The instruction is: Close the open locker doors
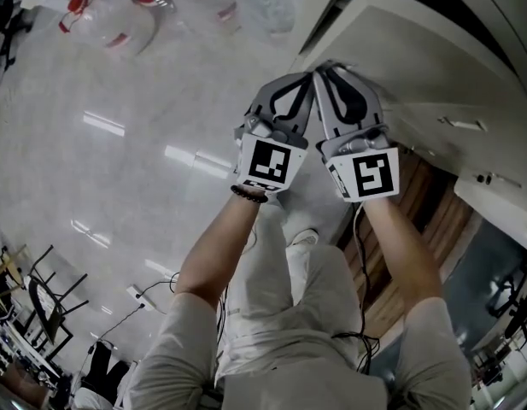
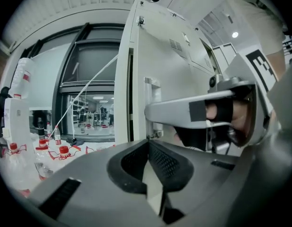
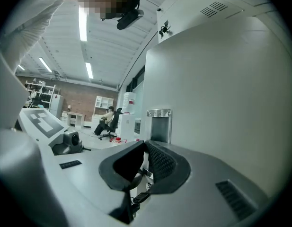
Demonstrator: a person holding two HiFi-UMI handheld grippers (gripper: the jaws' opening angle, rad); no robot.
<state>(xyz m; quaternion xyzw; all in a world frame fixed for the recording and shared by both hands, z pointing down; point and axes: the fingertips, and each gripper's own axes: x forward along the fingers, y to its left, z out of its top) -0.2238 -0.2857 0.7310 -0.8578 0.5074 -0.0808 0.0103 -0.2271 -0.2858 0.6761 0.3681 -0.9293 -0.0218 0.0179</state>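
Your left gripper (image 2: 146,144) and right gripper (image 3: 145,144) are clenched, empty. The door (image 3: 221,103) lies just ahead, nearer your right.

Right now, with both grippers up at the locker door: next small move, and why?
Probably press both forward on the locker door. The left gripper and right gripper look shut on nothing, tips near its recessed handle, and a dark gap beside the door suggests it is not closed.
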